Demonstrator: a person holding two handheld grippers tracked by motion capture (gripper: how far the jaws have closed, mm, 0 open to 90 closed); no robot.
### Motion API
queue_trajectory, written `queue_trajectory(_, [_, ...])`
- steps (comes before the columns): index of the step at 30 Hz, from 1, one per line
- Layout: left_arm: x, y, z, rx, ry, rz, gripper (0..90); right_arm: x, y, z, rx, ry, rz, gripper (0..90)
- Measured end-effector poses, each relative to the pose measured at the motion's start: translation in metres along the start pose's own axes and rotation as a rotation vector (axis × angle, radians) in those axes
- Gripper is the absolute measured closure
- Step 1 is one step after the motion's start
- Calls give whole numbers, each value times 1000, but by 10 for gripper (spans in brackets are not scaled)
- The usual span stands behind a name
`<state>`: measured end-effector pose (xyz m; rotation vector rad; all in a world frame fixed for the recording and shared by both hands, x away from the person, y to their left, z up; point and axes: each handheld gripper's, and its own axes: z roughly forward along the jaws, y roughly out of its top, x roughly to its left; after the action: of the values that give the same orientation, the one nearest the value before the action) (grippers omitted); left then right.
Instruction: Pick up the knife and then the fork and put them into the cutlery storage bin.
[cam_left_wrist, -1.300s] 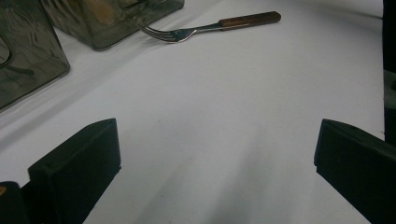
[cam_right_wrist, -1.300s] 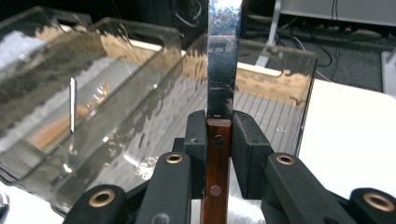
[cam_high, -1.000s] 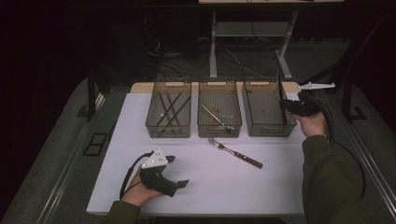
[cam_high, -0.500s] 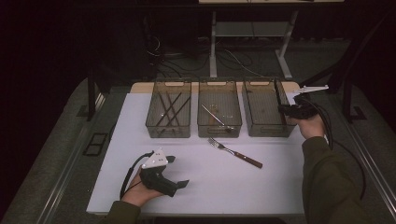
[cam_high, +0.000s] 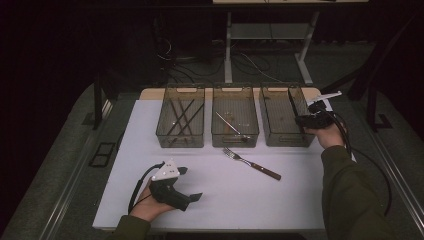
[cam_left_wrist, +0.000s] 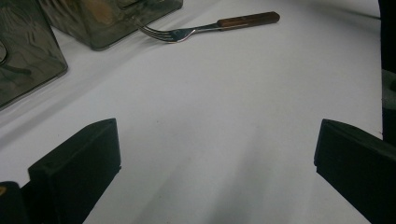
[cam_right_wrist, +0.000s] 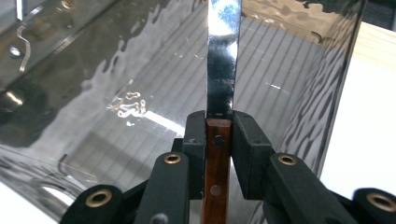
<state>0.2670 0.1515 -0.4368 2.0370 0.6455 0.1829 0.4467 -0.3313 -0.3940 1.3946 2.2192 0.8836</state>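
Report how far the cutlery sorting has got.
Done: the left bin holds dark sticks and the middle bin one utensil. In hand: the right gripper grips a knife over the right bin. Left: the fork lies on the table; the left gripper is open.

A white tabletop (cam_high: 280, 200) carries three smoky clear bins in a row, left (cam_high: 181, 141), middle (cam_high: 235, 141), right (cam_high: 284, 141), and a wooden-handled fork (cam_high: 251, 163) just before them.
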Motion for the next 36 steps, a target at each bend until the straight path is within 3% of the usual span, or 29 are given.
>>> queue_trajectory(13, [0,0,-1,-2,2,2,0,1,1,-14,-90,51,64,487])
queue_trajectory(21, [0,0,-1,-4,3,3,0,15,-3,-38,-210,140,101,381])
queue_trajectory(36, [0,0,-1,-4,6,6,0,54,-29,-62,-257,239,-2,330])
